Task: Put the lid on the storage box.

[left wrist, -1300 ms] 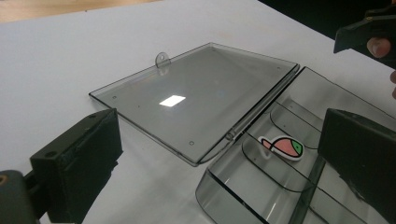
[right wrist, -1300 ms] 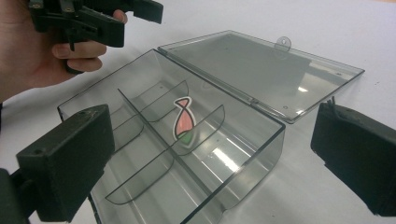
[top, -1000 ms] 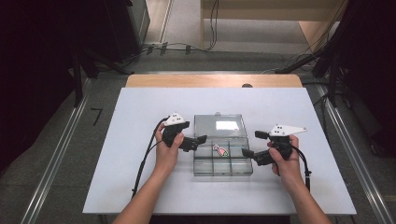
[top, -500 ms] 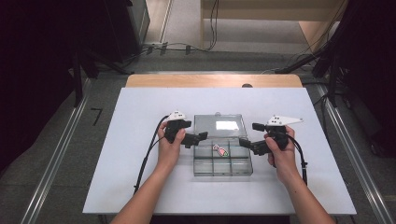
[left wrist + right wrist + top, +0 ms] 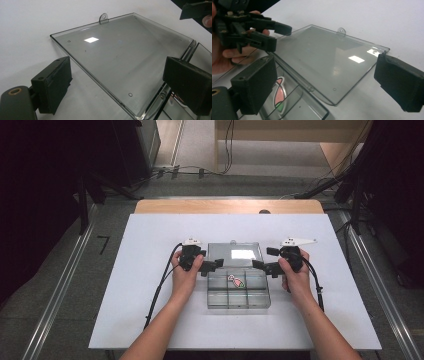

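Right gripper (image 5: 263, 265) has slid in from the right edge side and now sits at the right side of the clear box (image 5: 239, 287), jaws apart, nothing between the pads. Left gripper (image 5: 212, 265) hasn't really moved, at the box's left side; jaws apart and just been closing a little, lid edge between them, pads not touching. Box mid-bench, lid (image 5: 235, 255) flat open toward the far edge. Carrot sticker (image 5: 235, 281) in a compartment. Cables trail toward the near edge.
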A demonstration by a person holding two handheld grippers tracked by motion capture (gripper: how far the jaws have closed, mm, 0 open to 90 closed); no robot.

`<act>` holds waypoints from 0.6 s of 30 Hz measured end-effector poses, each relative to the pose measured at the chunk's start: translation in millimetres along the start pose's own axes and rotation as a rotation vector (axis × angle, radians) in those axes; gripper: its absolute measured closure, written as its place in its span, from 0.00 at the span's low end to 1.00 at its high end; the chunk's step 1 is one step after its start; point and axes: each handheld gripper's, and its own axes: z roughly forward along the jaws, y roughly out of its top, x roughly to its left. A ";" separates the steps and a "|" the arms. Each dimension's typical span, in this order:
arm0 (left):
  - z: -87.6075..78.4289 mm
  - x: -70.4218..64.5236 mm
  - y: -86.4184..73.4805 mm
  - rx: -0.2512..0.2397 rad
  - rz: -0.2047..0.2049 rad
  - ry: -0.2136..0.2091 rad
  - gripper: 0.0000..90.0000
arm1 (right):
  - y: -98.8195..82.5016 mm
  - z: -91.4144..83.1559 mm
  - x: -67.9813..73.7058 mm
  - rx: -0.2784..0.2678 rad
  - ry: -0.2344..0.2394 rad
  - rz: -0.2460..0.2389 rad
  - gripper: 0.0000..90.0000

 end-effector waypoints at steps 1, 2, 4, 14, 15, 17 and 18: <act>0.4 0.0 0.1 -0.001 -0.002 0.003 0.09 | -0.5 1.3 -2.4 -0.001 0.002 0.015 0.04; 0.6 -0.1 0.3 -0.002 -0.003 0.004 0.09 | -1.1 2.6 -4.6 -0.002 0.001 0.030 0.04; 1.3 -0.4 1.0 0.002 -0.006 0.000 0.09 | -2.1 4.9 -8.3 -0.002 -0.003 0.051 0.04; 5.3 -1.8 1.3 0.013 -0.038 0.015 0.13 | -7.2 17.2 -16.4 0.039 -0.028 0.104 0.05; 5.4 -1.7 1.3 0.013 -0.041 0.016 0.13 | -7.9 18.4 -17.0 0.041 -0.028 0.107 0.05; 5.5 -1.5 1.4 0.014 -0.045 0.016 0.14 | -8.6 20.3 -17.7 0.046 -0.028 0.117 0.05; 5.7 -1.6 1.3 0.016 -0.049 0.018 0.14 | -8.9 21.3 -17.7 0.051 -0.030 0.123 0.06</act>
